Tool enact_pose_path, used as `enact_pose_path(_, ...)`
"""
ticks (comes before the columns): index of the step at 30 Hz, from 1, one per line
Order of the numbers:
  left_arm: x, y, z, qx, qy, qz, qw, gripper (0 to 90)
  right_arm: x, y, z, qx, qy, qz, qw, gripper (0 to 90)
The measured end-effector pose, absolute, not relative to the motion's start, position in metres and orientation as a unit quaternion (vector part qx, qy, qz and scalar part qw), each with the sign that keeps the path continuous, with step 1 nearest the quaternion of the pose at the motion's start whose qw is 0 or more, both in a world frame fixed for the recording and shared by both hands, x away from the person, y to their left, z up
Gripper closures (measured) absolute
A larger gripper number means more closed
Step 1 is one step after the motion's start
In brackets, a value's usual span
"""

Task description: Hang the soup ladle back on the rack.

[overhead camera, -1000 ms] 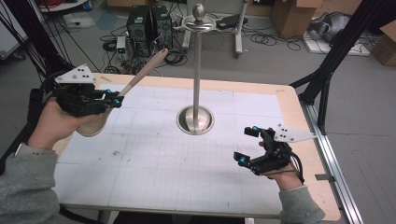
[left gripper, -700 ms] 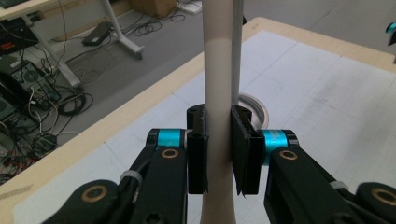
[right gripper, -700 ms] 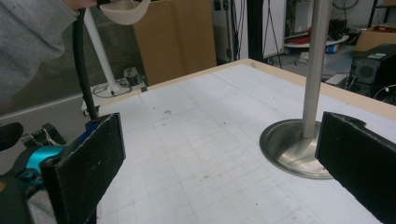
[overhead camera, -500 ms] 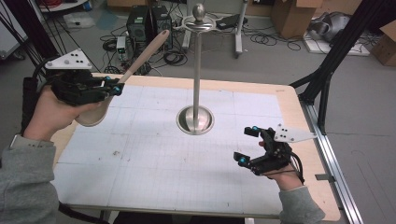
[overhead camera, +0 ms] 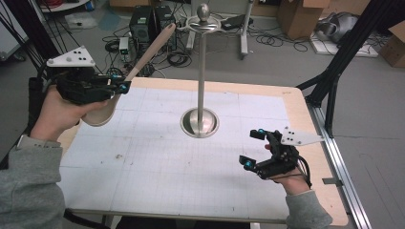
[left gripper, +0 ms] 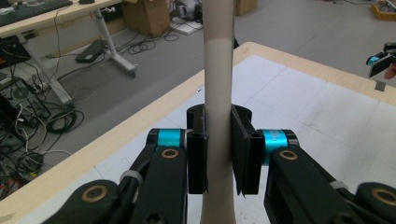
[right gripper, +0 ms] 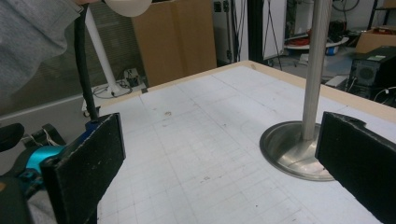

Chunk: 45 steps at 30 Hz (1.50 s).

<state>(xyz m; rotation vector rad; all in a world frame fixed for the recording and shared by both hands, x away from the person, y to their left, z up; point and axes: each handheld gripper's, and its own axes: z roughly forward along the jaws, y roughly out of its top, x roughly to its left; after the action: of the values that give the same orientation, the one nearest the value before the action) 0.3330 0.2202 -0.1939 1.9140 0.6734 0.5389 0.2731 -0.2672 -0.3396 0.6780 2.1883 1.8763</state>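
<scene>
Wooden spoon (overhead camera: 143, 57) is up in the air off the table's far-left corner, handle slanting up and away toward the floor clutter behind, bowl end hanging low by my left hand (overhead camera: 55, 114). The left gripper (overhead camera: 122, 87) has it pinched around the lower part of the handle; in the left gripper view both black pads (left gripper: 244, 154) press flat on either side of the pale shaft (left gripper: 218, 70), so it's closed tight on it with the handle running straight up between them.

Right gripper (overhead camera: 254, 148) sits low over the table's near-right area, well apart from the spoon, and its jaws are spread wide with nothing between them. From the right gripper view I see the two pads (right gripper: 88, 161) far apart and the bare gridded mat in the gap.

Between the two hands, closer to the far edge and about mid-table, there's a metal stand (overhead camera: 200, 121): round shiny base on the mat, thin pole going straight up to a knob with a ring under it. White grid mat (overhead camera: 157, 171) covers most of the wooden table (overhead camera: 305, 124). Behind it the floor has cables, computer towers and cardboard boxes.
</scene>
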Motion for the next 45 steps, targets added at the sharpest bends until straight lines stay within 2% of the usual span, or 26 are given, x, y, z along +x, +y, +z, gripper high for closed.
enact_pose_path(8,0.336,0.216,-0.195,0.781,0.276,0.212,0.519,77.5,0.273,-0.268,-0.339,0.229,0.735,0.632,0.089,0.4)
enact_pose_path(45,0.355,0.196,-0.221,0.786,0.282,0.182,0.519,77.6,0.273,-0.27,-0.339,0.23,0.734,0.633,0.087,0.4)
